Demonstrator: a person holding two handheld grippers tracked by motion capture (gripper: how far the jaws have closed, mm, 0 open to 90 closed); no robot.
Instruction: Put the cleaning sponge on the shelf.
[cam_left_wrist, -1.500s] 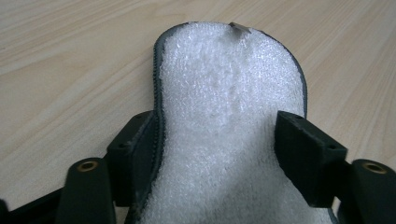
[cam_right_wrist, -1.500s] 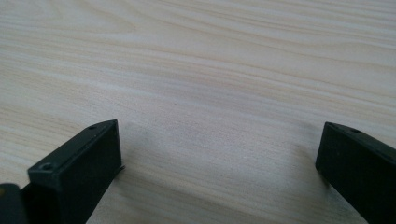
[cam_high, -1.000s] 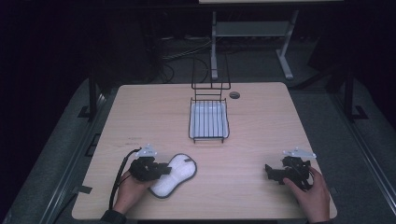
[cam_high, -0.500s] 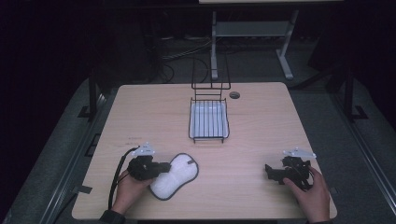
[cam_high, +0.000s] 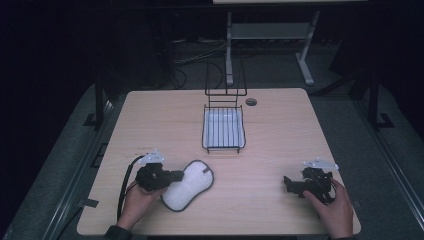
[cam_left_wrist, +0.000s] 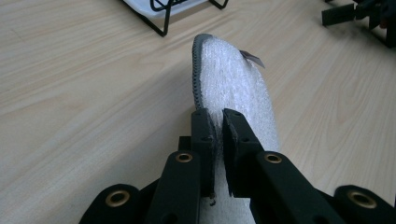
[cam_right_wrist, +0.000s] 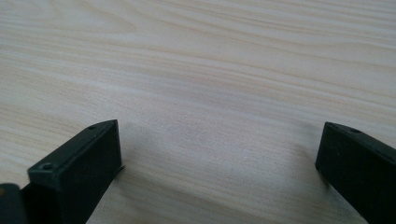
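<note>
on the near left of the table (cam_high: 280, 130), at about seven o'clock from the wire rack (cam_high: 223, 128), the left gripper (cam_high: 176, 175) is pinching the near end of a white pad (cam_high: 189, 184) with a grey stitched rim. its jaws have just been closing and are now standing almost together, with the pad's edge squeezed between the two black fingers (cam_left_wrist: 203, 135). seen from the left gripper view, the pad (cam_left_wrist: 233, 84) is running away from the jaws toward twelve o'clock, its gripped end lifting on edge while a small tag is showing at its far right side. from above, the rest of the pad is lying flat on the wood, near the front edge and well apart from the rack, which is sitting at the table's middle toward the far side with a white tray inside it. at about four o'clock from the rack, the right gripper (cam_high: 291, 184) is resting in the person's right hand (cam_high: 334, 210) near the front right corner. its jaws are standing wide apart with nothing between them, bare wood (cam_right_wrist: 210, 93) lying under the fingers (cam_right_wrist: 81, 168).
</note>
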